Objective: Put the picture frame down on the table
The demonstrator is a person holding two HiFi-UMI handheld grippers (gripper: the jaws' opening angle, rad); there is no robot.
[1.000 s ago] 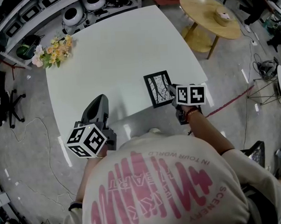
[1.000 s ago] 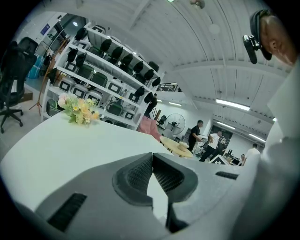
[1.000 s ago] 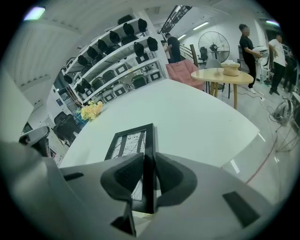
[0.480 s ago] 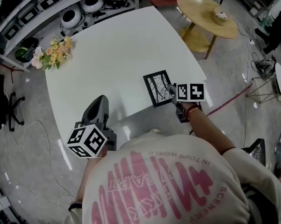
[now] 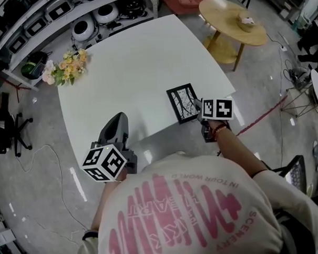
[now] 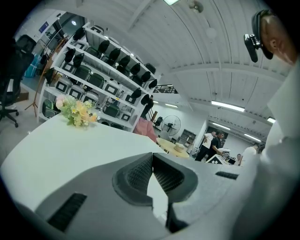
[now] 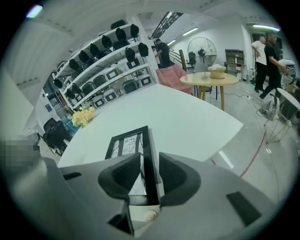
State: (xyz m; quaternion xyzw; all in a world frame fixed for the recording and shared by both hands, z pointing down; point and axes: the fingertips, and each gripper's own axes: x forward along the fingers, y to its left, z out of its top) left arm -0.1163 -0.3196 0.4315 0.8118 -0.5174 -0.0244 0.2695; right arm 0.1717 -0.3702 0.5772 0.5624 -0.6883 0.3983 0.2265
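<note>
The black picture frame [image 5: 182,103] with a pale branch print lies flat and low over the white table [image 5: 140,56] near its front right corner. Whether it touches the top I cannot tell. My right gripper [image 5: 198,108] is shut on the frame's near right edge. In the right gripper view, the frame [image 7: 127,142] stretches away from the jaws, and the gripper [image 7: 149,160] pinches its black rim. My left gripper [image 5: 117,120] hovers at the table's front edge, left of the frame. In its own view it [image 6: 152,159] is shut with nothing held.
A bunch of yellow and pink flowers [image 5: 65,67] lies at the table's far left corner. A round wooden side table [image 5: 232,21] stands beyond the right edge. Shelves with helmets [image 5: 86,24] run behind the table. Cables cross the grey floor.
The head view has shifted slightly. The frame and both grippers keep the same places relative to the table.
</note>
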